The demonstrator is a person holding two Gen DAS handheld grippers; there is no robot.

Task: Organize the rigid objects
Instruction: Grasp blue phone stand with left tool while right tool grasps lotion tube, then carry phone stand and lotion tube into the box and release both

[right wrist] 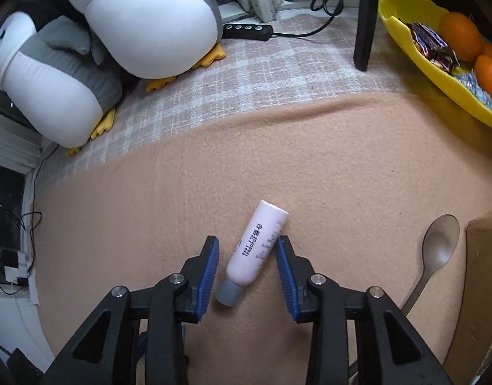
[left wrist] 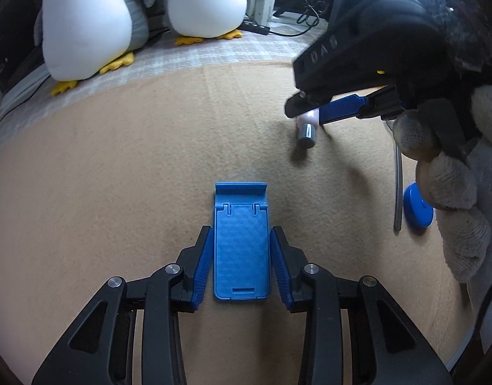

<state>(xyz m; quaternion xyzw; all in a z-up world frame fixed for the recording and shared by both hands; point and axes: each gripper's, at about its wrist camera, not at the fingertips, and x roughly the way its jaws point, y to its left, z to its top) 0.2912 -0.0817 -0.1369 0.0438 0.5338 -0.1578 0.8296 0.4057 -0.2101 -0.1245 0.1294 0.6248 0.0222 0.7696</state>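
Observation:
A blue plastic phone stand [left wrist: 241, 243] lies flat on the tan blanket [left wrist: 117, 176]. My left gripper [left wrist: 241, 237] is open around it, one blue pad on each side, with small gaps. A pink tube with a grey cap [right wrist: 255, 250] lies on the blanket between the fingers of my right gripper [right wrist: 247, 243], which is open; the right pad touches or nearly touches the tube. In the left wrist view the right gripper [left wrist: 310, 112] sits at upper right over the tube [left wrist: 306, 128].
A metal spoon [right wrist: 435, 256] lies right of the tube, beside a cardboard box [right wrist: 483, 288]. A blue round disc [left wrist: 417, 208] lies by the gloved hand. Two plush penguins [right wrist: 133, 25] sit at the back left. A yellow bowl [right wrist: 419, 51] of oranges and sweets stands at back right.

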